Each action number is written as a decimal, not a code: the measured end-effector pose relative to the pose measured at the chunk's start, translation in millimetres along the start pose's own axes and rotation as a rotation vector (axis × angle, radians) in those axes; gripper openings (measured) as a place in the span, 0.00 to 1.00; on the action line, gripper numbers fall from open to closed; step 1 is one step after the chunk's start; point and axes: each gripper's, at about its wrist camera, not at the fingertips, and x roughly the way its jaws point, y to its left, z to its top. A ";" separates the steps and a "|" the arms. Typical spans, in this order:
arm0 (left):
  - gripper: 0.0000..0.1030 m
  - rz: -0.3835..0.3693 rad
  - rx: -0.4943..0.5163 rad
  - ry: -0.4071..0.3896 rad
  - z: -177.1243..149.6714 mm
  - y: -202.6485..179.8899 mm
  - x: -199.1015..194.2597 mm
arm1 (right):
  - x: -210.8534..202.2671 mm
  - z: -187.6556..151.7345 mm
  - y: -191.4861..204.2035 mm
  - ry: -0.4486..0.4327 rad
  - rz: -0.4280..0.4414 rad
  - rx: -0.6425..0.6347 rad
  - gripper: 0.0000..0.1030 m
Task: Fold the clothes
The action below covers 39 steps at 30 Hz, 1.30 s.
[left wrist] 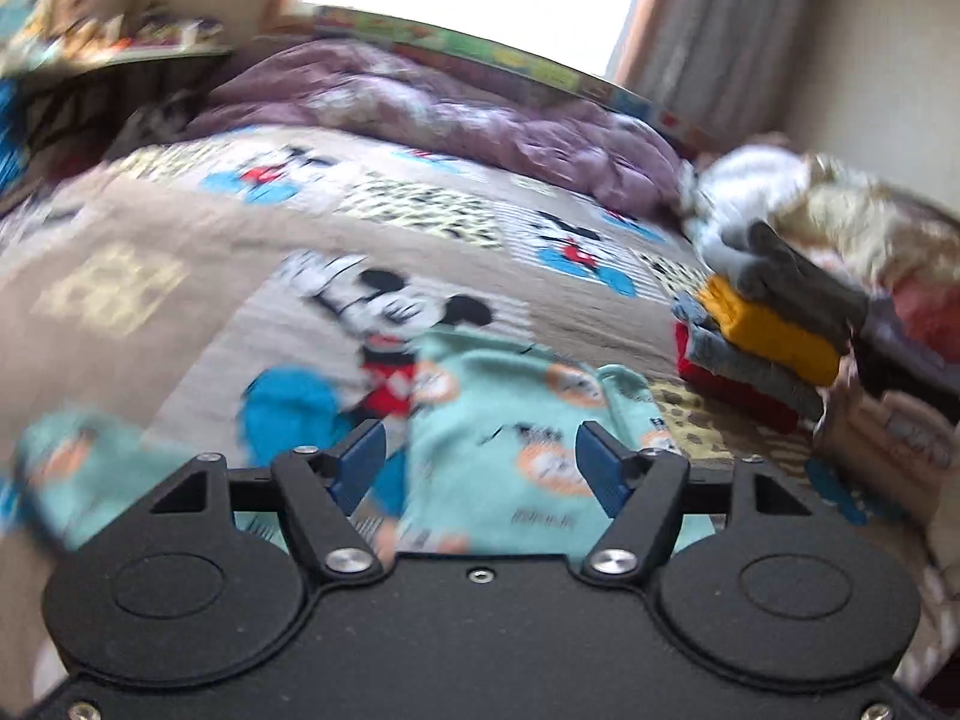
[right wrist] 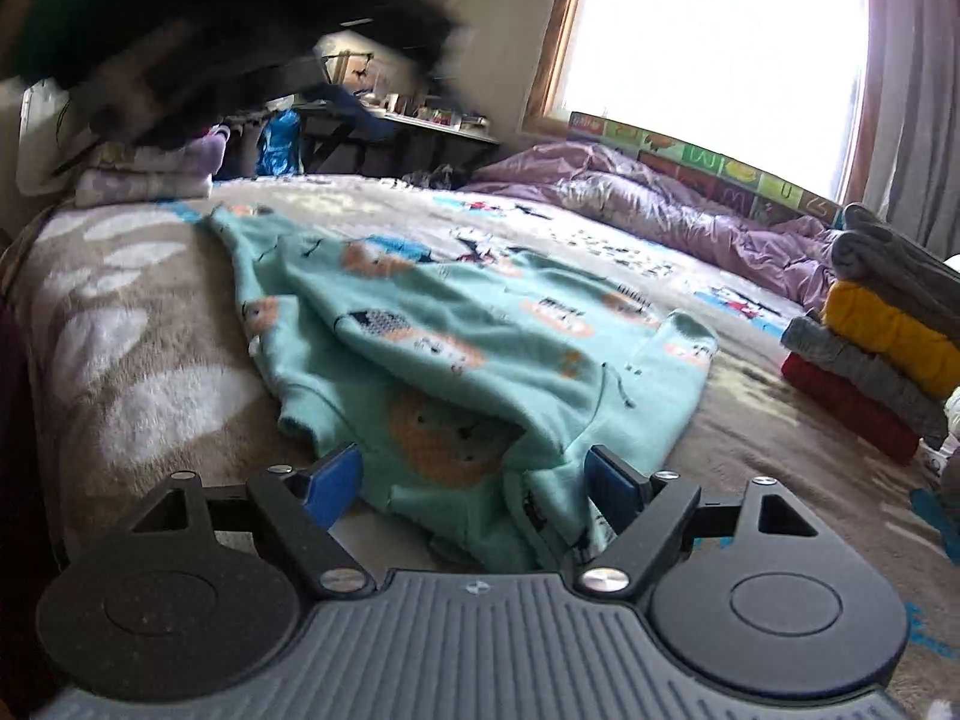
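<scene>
A teal fleece garment (right wrist: 480, 330) with orange animal prints lies crumpled and partly folded over itself on the bed. My right gripper (right wrist: 471, 483) hovers open at its near edge, and the cloth lies between and below the blue pads without being pinched. In the left wrist view the same teal garment (left wrist: 510, 420) spreads under my left gripper (left wrist: 483, 459), whose jaws stand open over it with nothing clamped. That view is smeared by motion. A dark blurred shape (right wrist: 210, 30) fills the top left of the right wrist view; I cannot tell what it is.
The bed carries a brown cartoon-mouse blanket (left wrist: 180, 228). A stack of folded clothes (right wrist: 882, 348) in red, grey and yellow sits at the right, with loose laundry (left wrist: 840, 210) behind it. A purple duvet (right wrist: 660, 204) is bunched under the window. Folded pale towels (right wrist: 144, 180) lie far left.
</scene>
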 end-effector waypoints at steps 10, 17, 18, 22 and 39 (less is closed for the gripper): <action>0.65 -0.020 -0.439 0.031 -50.8 79.2 -13.1 | 2.9 1.2 0.1 0.007 -0.008 0.003 0.78; 0.54 0.002 -0.453 0.047 -53.5 77.5 6.2 | 3.7 -1.1 -2.3 0.006 0.004 0.018 0.78; 0.52 0.012 -0.450 0.051 -54.8 77.4 8.4 | 3.8 -1.9 -3.0 0.006 0.004 0.019 0.78; 0.48 0.034 -0.433 0.056 -61.2 75.6 15.4 | 2.9 -4.1 -8.2 0.005 0.011 0.022 0.78; 0.02 -0.079 -0.102 -0.099 18.4 -38.7 12.3 | -5.7 -8.5 -14.7 -0.022 0.046 0.056 0.62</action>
